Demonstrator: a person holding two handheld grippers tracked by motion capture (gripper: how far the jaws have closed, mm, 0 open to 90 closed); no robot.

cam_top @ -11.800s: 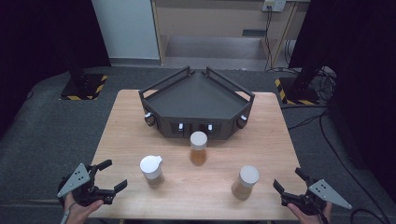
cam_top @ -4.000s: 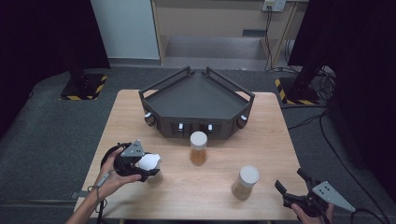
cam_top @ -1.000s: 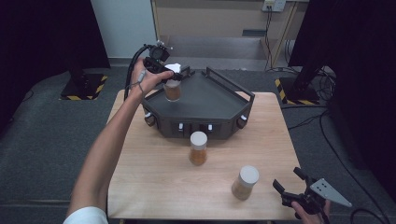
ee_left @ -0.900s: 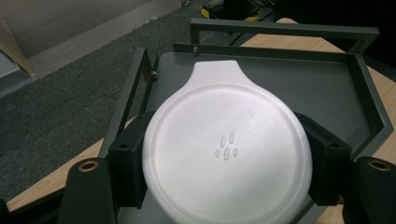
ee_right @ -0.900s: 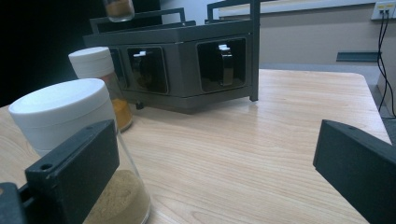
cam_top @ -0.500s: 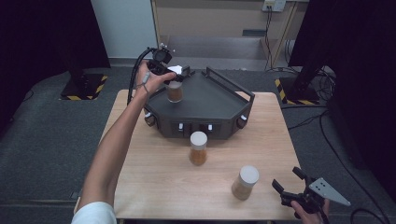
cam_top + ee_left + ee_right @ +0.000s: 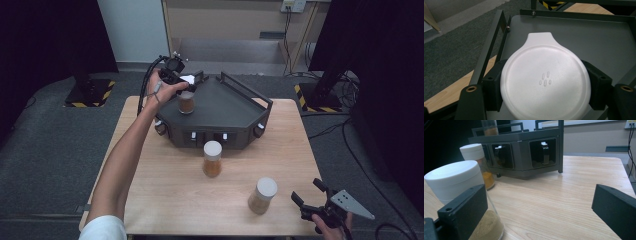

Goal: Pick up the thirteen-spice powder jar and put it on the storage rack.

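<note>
A spice jar [image 7: 186, 103] with a white flip lid [image 7: 545, 80] and brown contents is at the left rear of the dark rack's flat top [image 7: 584, 37]. My left gripper [image 7: 185, 86] is shut on it, its black pads [image 7: 495, 85] pressing both sides of the lid [image 7: 188, 79]. Whether the jar's base rests on the top I cannot tell. My right gripper [image 7: 314, 206] stands open at the table's front right corner. Its jaws are wide apart [image 7: 536, 215], and a white-lidded jar of beige powder [image 7: 456, 182] stands just beyond its left jaw, not between them.
The dark three-sided rack [image 7: 215, 112] with rails stands at the back of the wooden table [image 7: 165, 200]. A jar of orange spice [image 7: 212, 158] stands in front of it, and the beige jar [image 7: 262, 195] stands nearer the front right. Dark floor surrounds the table.
The left gripper has sunk a little with the jar, down to the rack's top. The right gripper and the two jars on the table have stayed put.
</note>
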